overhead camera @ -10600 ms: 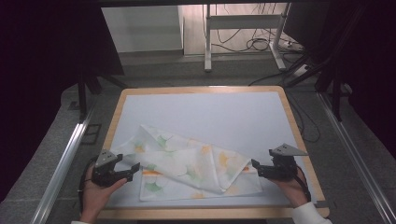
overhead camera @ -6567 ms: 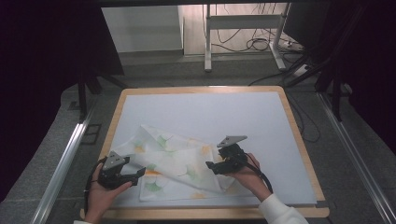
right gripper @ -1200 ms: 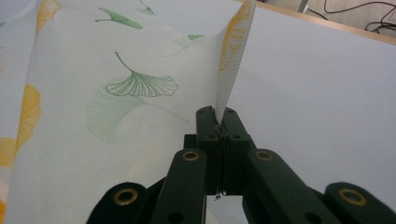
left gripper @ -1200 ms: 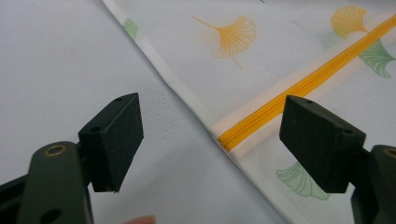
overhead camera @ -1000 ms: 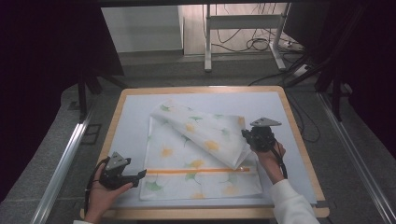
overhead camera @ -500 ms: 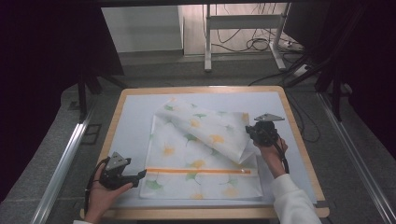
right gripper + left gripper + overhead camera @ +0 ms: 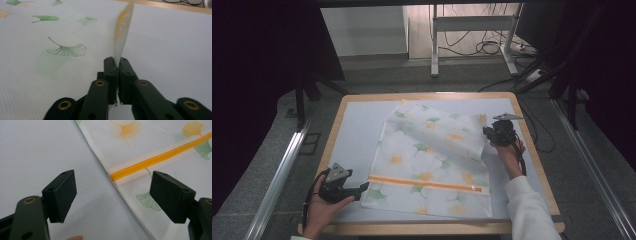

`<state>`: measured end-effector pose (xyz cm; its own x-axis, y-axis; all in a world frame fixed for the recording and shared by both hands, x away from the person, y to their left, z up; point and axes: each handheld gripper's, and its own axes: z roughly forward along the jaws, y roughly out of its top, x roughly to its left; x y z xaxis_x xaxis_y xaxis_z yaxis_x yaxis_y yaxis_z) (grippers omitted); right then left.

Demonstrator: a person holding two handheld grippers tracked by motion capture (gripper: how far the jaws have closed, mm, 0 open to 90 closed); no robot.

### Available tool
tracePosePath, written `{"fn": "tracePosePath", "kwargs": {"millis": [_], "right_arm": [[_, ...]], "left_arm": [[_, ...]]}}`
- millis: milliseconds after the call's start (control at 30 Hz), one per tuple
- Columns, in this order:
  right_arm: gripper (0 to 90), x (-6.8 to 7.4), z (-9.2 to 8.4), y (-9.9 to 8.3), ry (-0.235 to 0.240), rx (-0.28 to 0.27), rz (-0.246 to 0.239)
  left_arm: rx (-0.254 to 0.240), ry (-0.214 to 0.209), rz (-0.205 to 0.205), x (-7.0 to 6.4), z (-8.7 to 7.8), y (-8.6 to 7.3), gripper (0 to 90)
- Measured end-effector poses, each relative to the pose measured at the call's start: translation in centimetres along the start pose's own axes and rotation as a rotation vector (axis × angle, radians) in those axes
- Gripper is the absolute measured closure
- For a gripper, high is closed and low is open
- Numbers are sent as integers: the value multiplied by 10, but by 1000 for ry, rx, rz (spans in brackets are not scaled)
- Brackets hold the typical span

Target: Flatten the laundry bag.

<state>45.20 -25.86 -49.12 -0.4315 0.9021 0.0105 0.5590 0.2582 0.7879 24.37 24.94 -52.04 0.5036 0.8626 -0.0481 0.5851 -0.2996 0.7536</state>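
Pinching the cloth edge at right, our right gripper should pull flat; left gripper waits wide open, holding nothing.

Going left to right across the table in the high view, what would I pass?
Left gripper held in a hand → white leaf-printed fabric cover with an orange zipper → right gripper pinching the cover's edge.

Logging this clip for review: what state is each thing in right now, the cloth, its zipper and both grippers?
Cloth: mostly flat on the table, right edge lifted.
Orange zipper: appears closed.
Left gripper: open, jaws either side of the cloth's edge, not gripping.
Right gripper: shut on the cloth's edge.
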Motion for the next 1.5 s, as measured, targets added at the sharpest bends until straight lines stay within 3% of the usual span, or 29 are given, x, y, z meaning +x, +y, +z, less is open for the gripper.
{"fn": "tracePosePath", "kwargs": {"millis": [67,167,267,433,700,867,1000,1133,1300,1400,1500], "right_arm": [[635,-5,-2,1,-39,-8,3],[530,-11,-10,2,-75,-37,30],[510,-15,-20,3,-75,-60,60],[477,-9,-31,2,-41,-64,60],[445,12,-52,-3,29,-35,18],[434,26,-70,-7,57,-29,-35],[435,33,-81,-11,70,-38,-50],[554,39,-90,-15,94,-55,-61],[856,49,-99,-19,167,-43,-97],[892,56,-93,-20,214,0,-130],[892,64,-80,-22,219,49,-166]], "left_arm": [[-3,1,-4,0,0,0,214],[-4,1,-4,1,0,0,214],[-2,-1,-1,0,0,0,213],[-6,-2,-3,0,-1,0,213],[-9,-6,-2,0,-1,0,213],[-3,-8,1,0,0,0,213],[-7,-13,-2,-2,0,0,214],[-10,-22,-4,-3,-1,1,229],[-16,-34,1,-7,0,2,305],[-9,-40,14,-10,2,3,314],[-8,-41,19,-12,3,4,311]]}}
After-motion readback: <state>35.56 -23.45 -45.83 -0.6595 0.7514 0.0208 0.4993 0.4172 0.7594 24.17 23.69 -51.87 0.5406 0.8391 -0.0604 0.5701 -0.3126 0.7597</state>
